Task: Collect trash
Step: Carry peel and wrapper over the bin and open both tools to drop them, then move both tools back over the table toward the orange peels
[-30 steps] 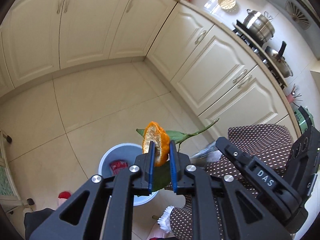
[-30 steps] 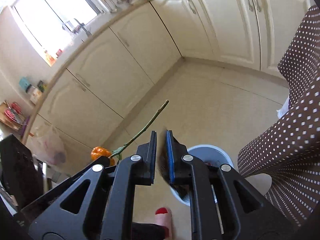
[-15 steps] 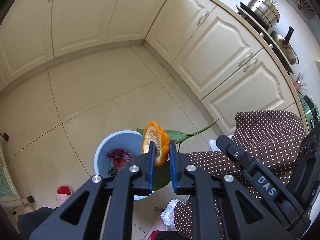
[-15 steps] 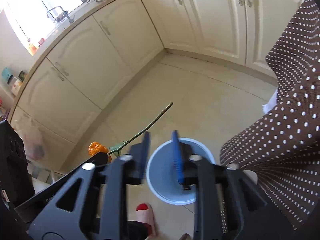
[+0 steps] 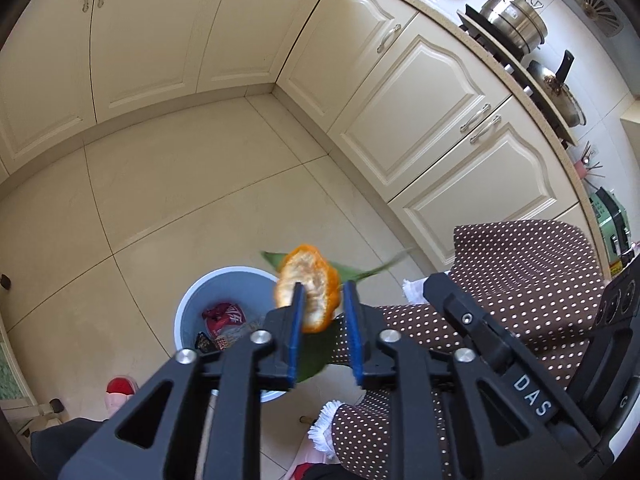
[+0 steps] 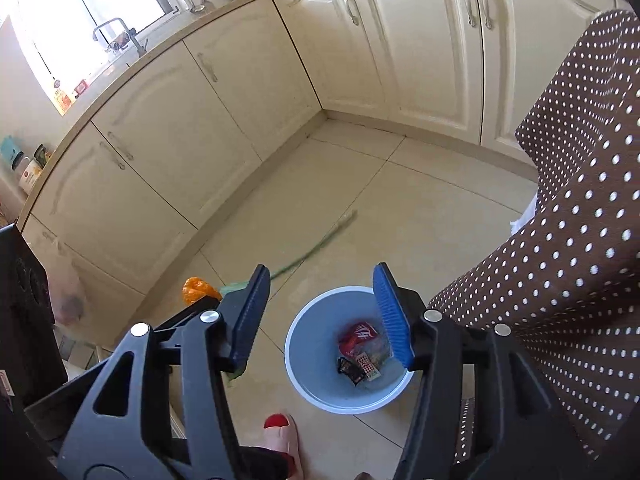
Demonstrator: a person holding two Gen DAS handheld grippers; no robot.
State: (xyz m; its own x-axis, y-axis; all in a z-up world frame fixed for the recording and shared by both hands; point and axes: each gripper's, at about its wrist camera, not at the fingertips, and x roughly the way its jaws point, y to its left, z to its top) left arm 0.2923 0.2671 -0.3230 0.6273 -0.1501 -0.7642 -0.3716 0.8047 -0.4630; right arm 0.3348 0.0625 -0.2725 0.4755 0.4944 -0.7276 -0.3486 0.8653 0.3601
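My left gripper [image 5: 322, 296] hangs over the right rim of a pale blue bin [image 5: 200, 292] on the tiled floor. Its jaws are opening, and an orange peel [image 5: 308, 292] with a green leaf [image 5: 348, 270] on a long stalk sits loose and blurred between them. The right pad stands clear of the peel. My right gripper [image 6: 321, 268] is directly above the bin [image 6: 304, 328], jaws opening wide with nothing between them. A red wrapper [image 6: 358, 334] and other scraps lie at the bin's bottom. The right wrist view also shows the peel [image 6: 196, 288] and the stalk [image 6: 320, 242].
Cream cabinets [image 5: 432, 100] line two sides of the floor. A brown polka-dot cloth [image 6: 580, 240] hangs close on the right of the bin. A person's slippered foot [image 6: 280, 432] stands just before the bin. Pots [image 5: 516, 20] sit on the stove.
The right jaws went from shut on a dark scrap to wide apart, and the scrap is gone from them. The left jaws have parted and the peel has tilted between them.
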